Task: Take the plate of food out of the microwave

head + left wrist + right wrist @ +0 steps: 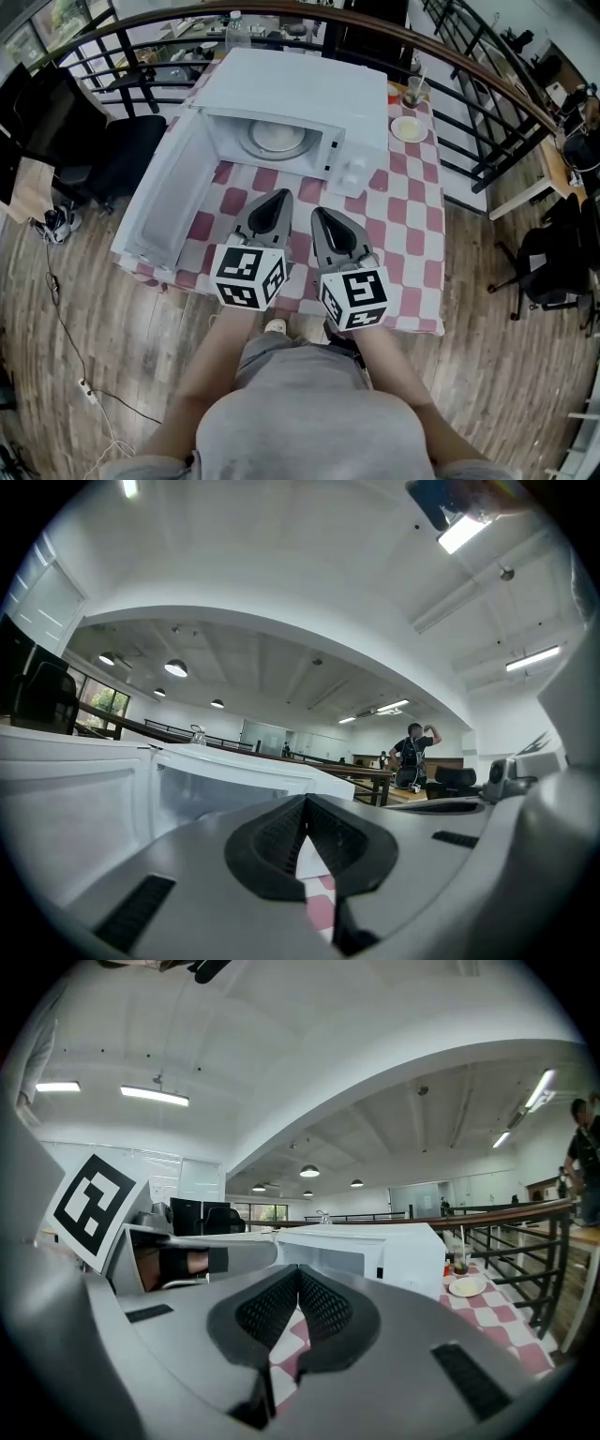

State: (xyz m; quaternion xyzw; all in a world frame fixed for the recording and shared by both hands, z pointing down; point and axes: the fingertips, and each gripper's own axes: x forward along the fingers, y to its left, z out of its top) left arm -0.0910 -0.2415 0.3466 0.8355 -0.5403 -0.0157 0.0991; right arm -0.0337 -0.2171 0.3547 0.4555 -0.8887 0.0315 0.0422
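- Black chair [127, 150]: at 9 o'clock of the table, just beside the swung-out door.
- Door [169, 202]: wide open on the 9 o'clock side of the microwave [300, 84], reaching to the table's near left corner.
- Plate of food [277, 138]: inside the microwave cavity, lying flat, at 12 o'clock of both claws.
- Left claw [272, 199]: clenched on nothing, tips together, held over the table and pointing at the cavity mouth.
- Right claw [322, 217]: at 3 o'clock of the left one, just beside it, likewise clenched and empty.
- Table [412, 244]: red-and-white checked cloth; a bare strip of it lies between the claws and the cavity.
- Saucer [409, 128]: at 3 o'clock of the microwave, near it.
- Glass [412, 94]: with a dark drink, at 12 o'clock of the saucer.
- Railing [487, 103]: curves behind the table from 10 to 3 o'clock.
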